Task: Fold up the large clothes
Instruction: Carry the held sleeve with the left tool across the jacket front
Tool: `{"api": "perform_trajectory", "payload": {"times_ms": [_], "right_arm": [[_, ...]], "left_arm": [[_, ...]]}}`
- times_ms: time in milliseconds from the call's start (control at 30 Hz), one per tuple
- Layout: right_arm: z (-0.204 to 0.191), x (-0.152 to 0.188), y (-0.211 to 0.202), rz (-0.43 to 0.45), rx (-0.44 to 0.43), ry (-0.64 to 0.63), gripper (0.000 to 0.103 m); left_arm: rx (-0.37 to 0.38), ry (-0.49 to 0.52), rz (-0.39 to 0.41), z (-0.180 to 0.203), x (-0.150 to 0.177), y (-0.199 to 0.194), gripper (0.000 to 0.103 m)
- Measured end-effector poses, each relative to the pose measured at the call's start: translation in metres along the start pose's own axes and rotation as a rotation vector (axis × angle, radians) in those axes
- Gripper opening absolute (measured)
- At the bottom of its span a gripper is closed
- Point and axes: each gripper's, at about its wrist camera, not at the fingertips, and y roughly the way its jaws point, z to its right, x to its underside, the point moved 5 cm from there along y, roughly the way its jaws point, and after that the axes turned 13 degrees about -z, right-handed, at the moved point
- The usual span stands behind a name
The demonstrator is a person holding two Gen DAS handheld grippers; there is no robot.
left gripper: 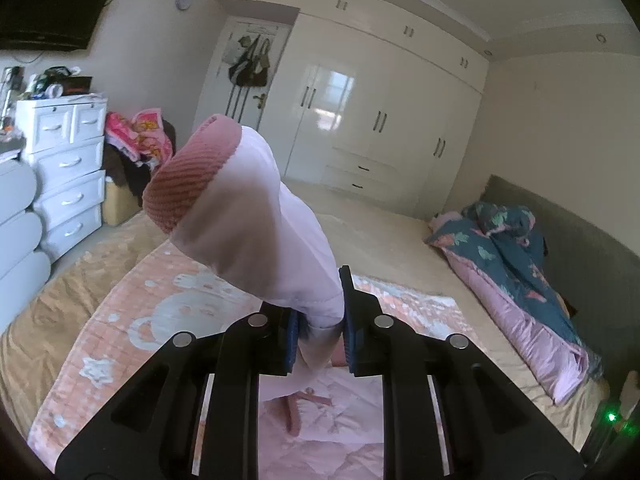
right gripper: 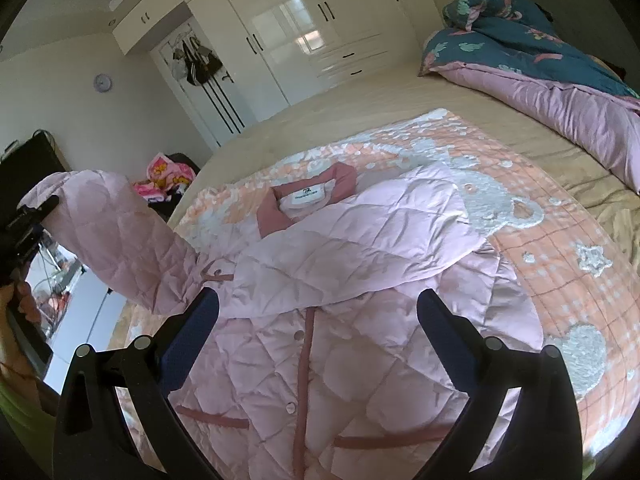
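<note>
Left gripper: your left gripper (left gripper: 318, 330) was clamped on 1 sleeve (left gripper: 256, 216) of the pink quilted jacket (right gripper: 320, 300), holding it raised off the bed.
Right gripper: your right gripper (right gripper: 318, 320) hung above the jacket's front with its 2 fingers spread wide and nothing between them.
Jacket: it lay face up on the peach blanket (right gripper: 560, 240) on the bed (right gripper: 360, 96), collar (right gripper: 280, 216) toward the wardrobe (right gripper: 280, 28), the other sleeve (right gripper: 360, 240) folded across the chest.
Only the left wrist view: you saw the ribbed darker-pink cuff (left gripper: 192, 176) at the sleeve's end, and a white chest of drawers (left gripper: 68, 172).
Only the right wrist view: you saw the jacket's body, snaps and pink trim, and your left gripper (right gripper: 30, 216) small at the left edge.
Hidden: the hem was cut off at the bottom of the frame; the collar label's print was too small to read.
Both views: a teal and pink quilt (left gripper: 520, 264) lay bunched near the headboard.
</note>
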Motion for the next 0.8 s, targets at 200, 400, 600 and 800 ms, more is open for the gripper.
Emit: {"api": "perform_trajectory", "payload": {"times_ms": [200,400,600,800], "right_arm": [[0.019,0.001,-0.007,0.013,-0.017,0.038,0.099],[0.039,0.001,-0.013,0.022,-0.027,0.070,0.099],[0.058,0.003,-0.018,0.025,-0.030,0.103,0.099],[0.078,0.004,-0.025,0.041,-0.028,0.143,0.099]], "left_arm": [[0.014,0.050,-0.030,0.031,0.010,0.015,0.010],[0.031,0.100,-0.060,0.061,0.021,0.030,0.010],[0.049,0.149,-0.101,0.090,0.039,0.052,0.010],[0.065,0.211,-0.155,0.118,0.063,0.077,0.010]]}}
